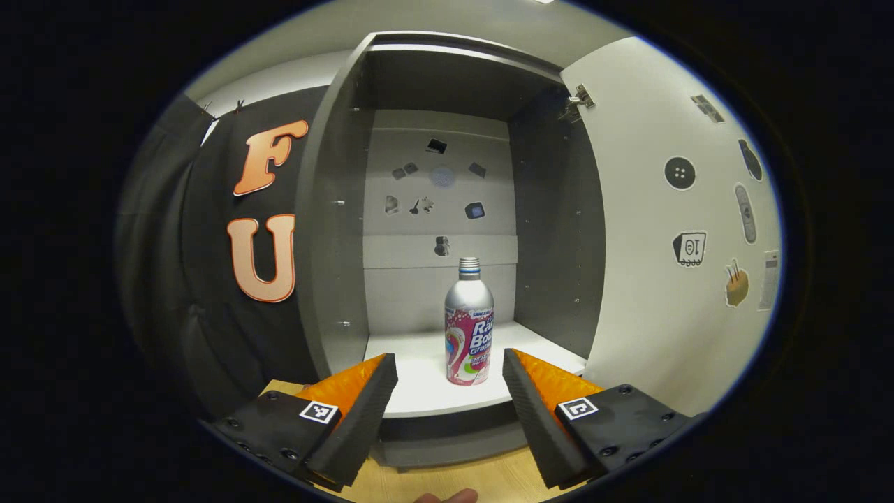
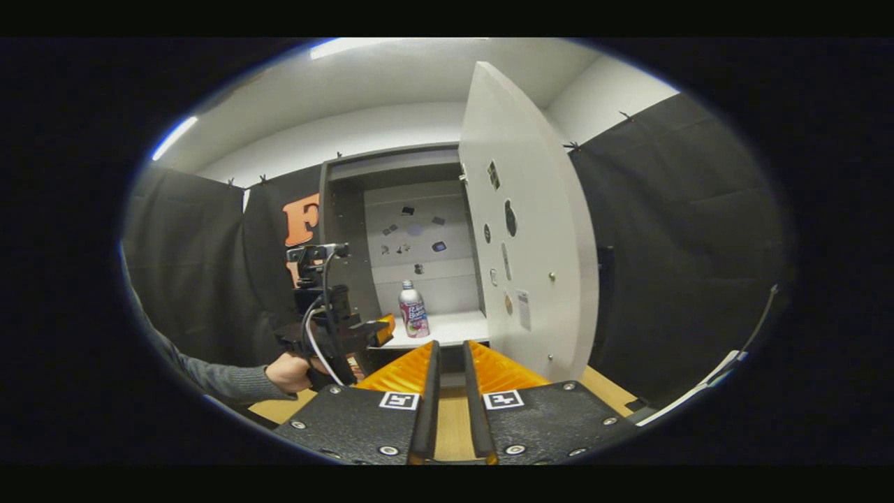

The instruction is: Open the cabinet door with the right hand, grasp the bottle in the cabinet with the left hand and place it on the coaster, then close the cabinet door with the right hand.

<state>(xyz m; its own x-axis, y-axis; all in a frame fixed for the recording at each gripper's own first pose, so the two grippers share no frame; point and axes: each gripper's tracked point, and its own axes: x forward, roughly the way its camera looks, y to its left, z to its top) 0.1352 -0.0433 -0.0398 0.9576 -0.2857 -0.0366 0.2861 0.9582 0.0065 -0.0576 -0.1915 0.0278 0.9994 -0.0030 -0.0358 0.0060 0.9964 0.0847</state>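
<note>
1. In the left gripper view, the bottle is seen standing upright on the white shelf inside the cabinet, its long axis vertical and its capped neck pointing up.
2. The bottle is placed near the front edge of the shelf, with bare shelf to both sides and the grey side walls well apart from it; open height is left above the cap.
3. The left gripper is held in front of the shelf edge with its fingers spread wide and released; the bottle is framed between the fingertips but is not touched.
4. The cabinet door is swung open to the right, and a strip of wooden counter is seen below the shelf.
5. In the right gripper view, the right gripper is seen with its fingers nearly closed on nothing, a narrow gap left between them, above the counter.
6. The open door stands edge-on just beyond the fingertips, with the bottle upright on the shelf to its left.
7. The left gripper is seen held by a hand in front of the cabinet's left side
</note>
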